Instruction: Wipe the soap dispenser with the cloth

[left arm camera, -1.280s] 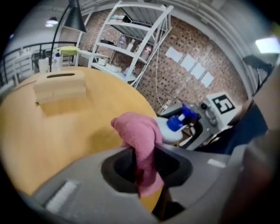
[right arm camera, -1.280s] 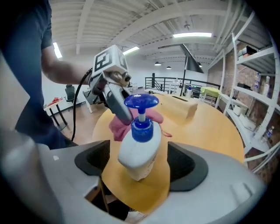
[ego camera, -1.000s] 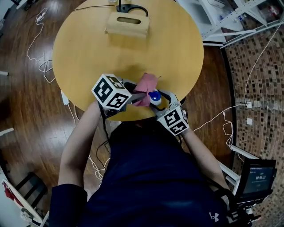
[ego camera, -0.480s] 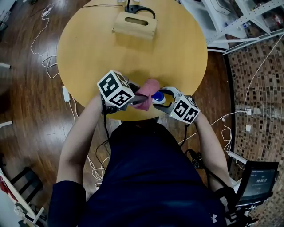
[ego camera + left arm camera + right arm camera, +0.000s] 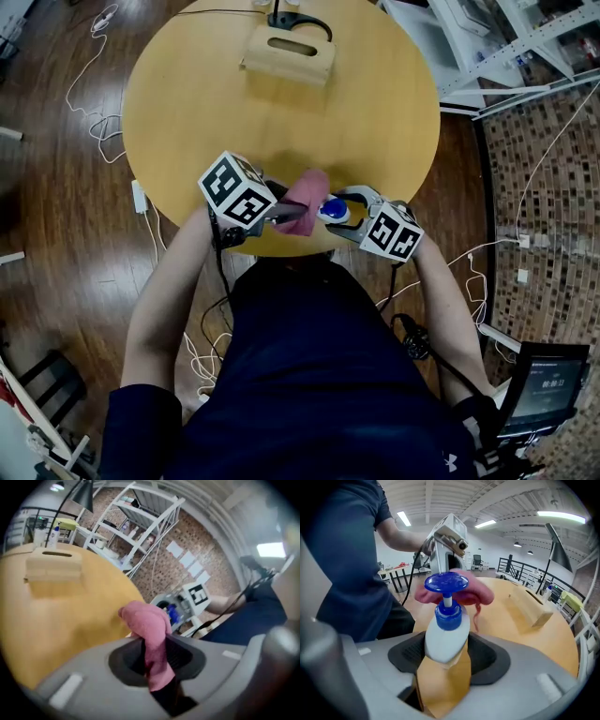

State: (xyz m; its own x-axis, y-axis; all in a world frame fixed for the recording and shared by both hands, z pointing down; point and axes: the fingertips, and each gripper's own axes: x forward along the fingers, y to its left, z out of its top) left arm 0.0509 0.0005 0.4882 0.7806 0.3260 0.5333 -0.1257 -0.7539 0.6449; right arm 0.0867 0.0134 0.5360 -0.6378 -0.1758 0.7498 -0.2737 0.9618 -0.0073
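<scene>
At the near edge of a round wooden table (image 5: pixel 187 103), we see a person in a dark blue shirt working with a gripper in each hand. On the left, the left gripper (image 5: pixel 284 213) points across toward the middle, its jaws clenched on a pink cloth (image 5: pixel 306 195). From that gripper's own view, the cloth (image 5: pixel 151 634) is pinched between the closed jaws, and its bunched free end rises above them. Just to the right, the bunched end meets the blue pump top of the soap dispenser (image 5: pixel 330 209), and the two look to be touching. The right gripper (image 5: pixel 343 210) comes in from the right, its jaws grasping the dispenser round its white body. In the right gripper view the bottle (image 5: pixel 446 634) leans a little to the left between the jaws, its blue collar and pump top uppermost, with the cloth directly behind the pump top. We cannot tell whether the bottle's base rests on the table. Across the table, on its far side, lies a pale wooden block (image 5: pixel 287 54) with a slot in its top, well apart from both grippers.
</scene>
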